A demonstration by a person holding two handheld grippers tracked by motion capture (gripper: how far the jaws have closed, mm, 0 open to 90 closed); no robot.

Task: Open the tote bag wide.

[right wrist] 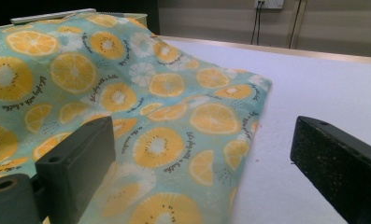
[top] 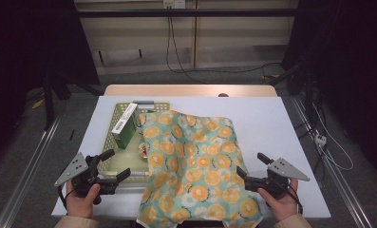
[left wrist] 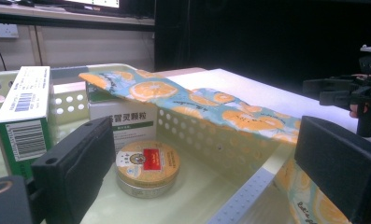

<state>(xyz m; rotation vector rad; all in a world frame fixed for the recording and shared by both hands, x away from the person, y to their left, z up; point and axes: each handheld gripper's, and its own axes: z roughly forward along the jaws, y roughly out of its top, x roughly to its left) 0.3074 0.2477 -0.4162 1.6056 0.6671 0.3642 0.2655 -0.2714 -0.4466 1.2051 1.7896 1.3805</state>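
Both jaws spread and empty: left gripper (top: pixel 111 167) lower left beside the basket (top: pixel 111 137), right gripper (top: pixel 253 169) lower right beside the orange-print cloth (top: pixel 195 161).

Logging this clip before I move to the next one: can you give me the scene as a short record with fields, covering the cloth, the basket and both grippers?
cloth: orange-slice print cloth, draped over the basket's right side, spread on the table, hanging over its near edge
basket: pale perforated basket
contents: green-and-white box, white box, round tin
left gripper: open, at the basket's near rim
right gripper: open, at the cloth's right edge
held: nothing
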